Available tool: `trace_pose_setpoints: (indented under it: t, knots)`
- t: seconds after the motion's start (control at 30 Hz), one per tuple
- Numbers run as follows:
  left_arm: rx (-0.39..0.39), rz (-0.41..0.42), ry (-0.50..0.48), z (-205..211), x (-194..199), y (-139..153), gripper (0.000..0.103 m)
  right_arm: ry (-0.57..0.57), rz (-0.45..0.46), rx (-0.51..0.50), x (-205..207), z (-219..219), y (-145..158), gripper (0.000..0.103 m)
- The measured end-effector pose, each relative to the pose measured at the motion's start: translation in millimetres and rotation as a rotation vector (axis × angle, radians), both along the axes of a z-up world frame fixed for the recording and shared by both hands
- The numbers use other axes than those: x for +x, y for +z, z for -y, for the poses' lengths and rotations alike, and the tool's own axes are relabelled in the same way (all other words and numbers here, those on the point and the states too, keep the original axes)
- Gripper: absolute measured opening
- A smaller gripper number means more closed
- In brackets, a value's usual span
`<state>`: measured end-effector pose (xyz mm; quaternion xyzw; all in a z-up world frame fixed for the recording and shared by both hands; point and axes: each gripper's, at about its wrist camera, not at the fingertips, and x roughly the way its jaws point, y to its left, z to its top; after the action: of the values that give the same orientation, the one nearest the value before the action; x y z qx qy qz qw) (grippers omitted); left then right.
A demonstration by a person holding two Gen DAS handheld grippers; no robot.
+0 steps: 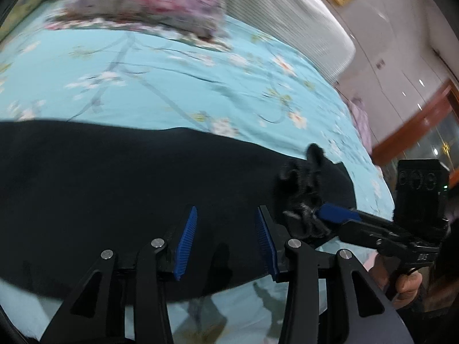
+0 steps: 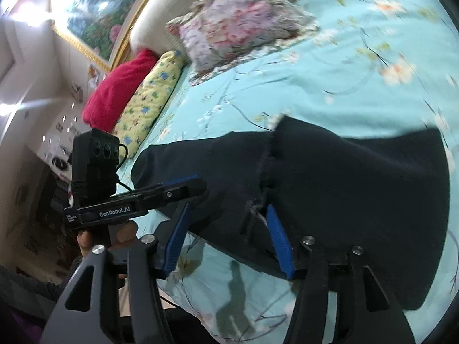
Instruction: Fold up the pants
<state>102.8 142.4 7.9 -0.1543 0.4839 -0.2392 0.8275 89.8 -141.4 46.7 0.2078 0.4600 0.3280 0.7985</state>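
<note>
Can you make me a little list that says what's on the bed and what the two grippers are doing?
surface: bed with a turquoise flowered sheet
main thing: black pants lying on the bed
pants state: spread long, one end bunched and fuzzy
left gripper: open, over the pants, holding nothing
right gripper: open, at the pants' near edge
pillows: flowered pillow, yellow pillow, red pillow by the headboard
wall: framed painting
sharpness: blurry, so small details are unclear
</note>
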Motion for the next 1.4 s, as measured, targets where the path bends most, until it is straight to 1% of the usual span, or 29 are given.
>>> trace_pose_setpoints:
  t: [0.07,0.4,0.67,0.83,0.97,1.1,1.23,1.4]
  knots:
    - [0.0,0.002,0.047,-14,-8,1,0.043,0.034,0.022,-0.021,3,-11,6,0.06]
    - [-0.026,0.011,0.253,-84,-46,3,0.043,0.175,0.074,-0.056,24,-69,24,0.06]
    - [-0.022,-0.001,0.411,-134,-69,-3,0.043,0.277,0.095,-0.072,38,-113,29,0.06]
    - [-0.03,-0.002,0.488,-161,-82,-6,0.043,0.333,0.098,-0.085,46,-140,32,0.06]
    - [-0.044,-0.019,0.541,-184,-93,-12,0.043,0.393,0.11,-0.106,54,-164,33,0.06]
    - [-0.06,-0.034,0.585,-202,-95,-18,0.043,0.446,0.116,-0.142,65,-189,32,0.06]
    - [-0.072,-0.047,0.618,-212,-89,-24,0.043,0.49,0.129,-0.182,78,-210,31,0.06]
    - [-0.094,-0.072,0.633,-220,-78,-35,0.043,0.553,0.14,-0.222,97,-239,27,0.06]
